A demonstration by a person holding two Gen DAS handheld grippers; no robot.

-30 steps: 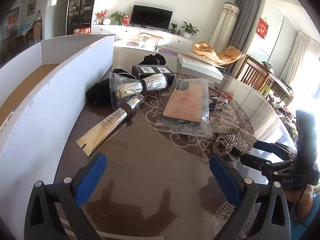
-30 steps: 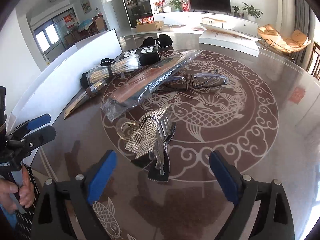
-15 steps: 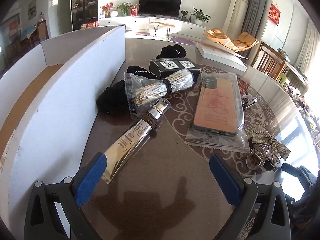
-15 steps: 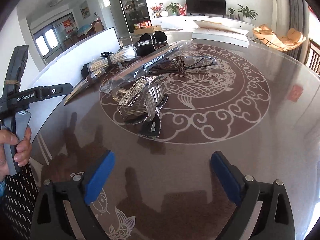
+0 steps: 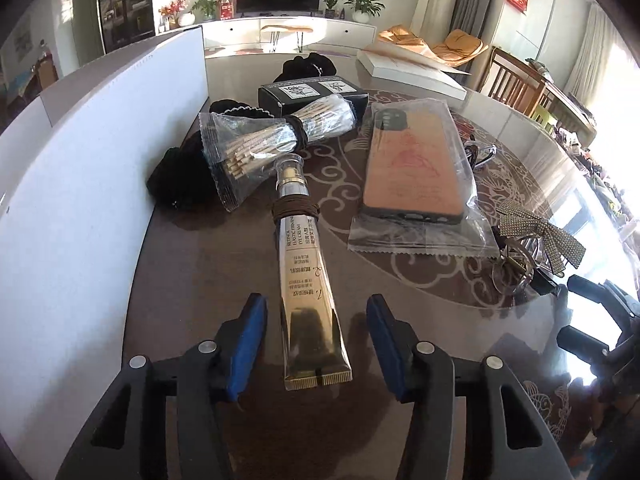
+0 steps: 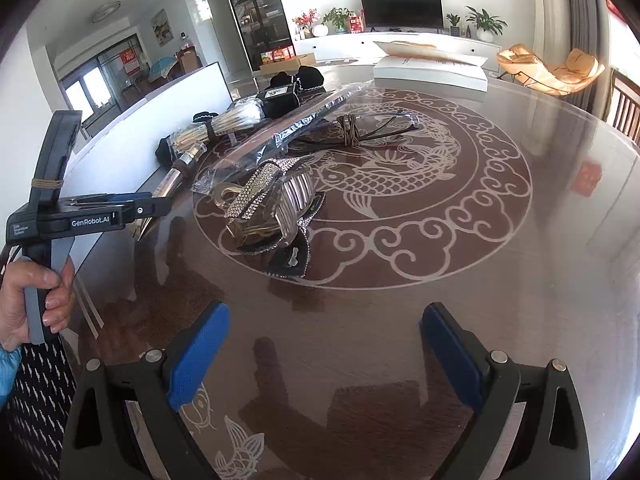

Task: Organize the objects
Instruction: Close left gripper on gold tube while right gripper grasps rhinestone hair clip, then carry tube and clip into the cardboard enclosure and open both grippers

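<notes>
Nothing looks sorted yet. The whole lot lies loose on the table beside the white box, and what shows of the box's inside looks bare, so I'd say the job is right at its start.

The gold eye-cream tube lies flat, its crimped end nearest the left tool and its cap touching the bag of sticks. Behind that bag sits a black pouch and a small black carton. To the right, a phone case in a clear sleeve, and near that a rhinestone bow clip.

The left tool is low over the table, pointed along the tube, with its blue pads either side of the crimped end — narrowed but with a gap on both sides, so not gripping. In the right wrist view the person's left hand is wrapped round its handle and trigger, holding the tool about level. My guess is the tube goes first.

The right tool hangs back with its pads wide apart and nothing between them, aimed over bare table toward the bow clip — waiting, by the look of it.
</notes>
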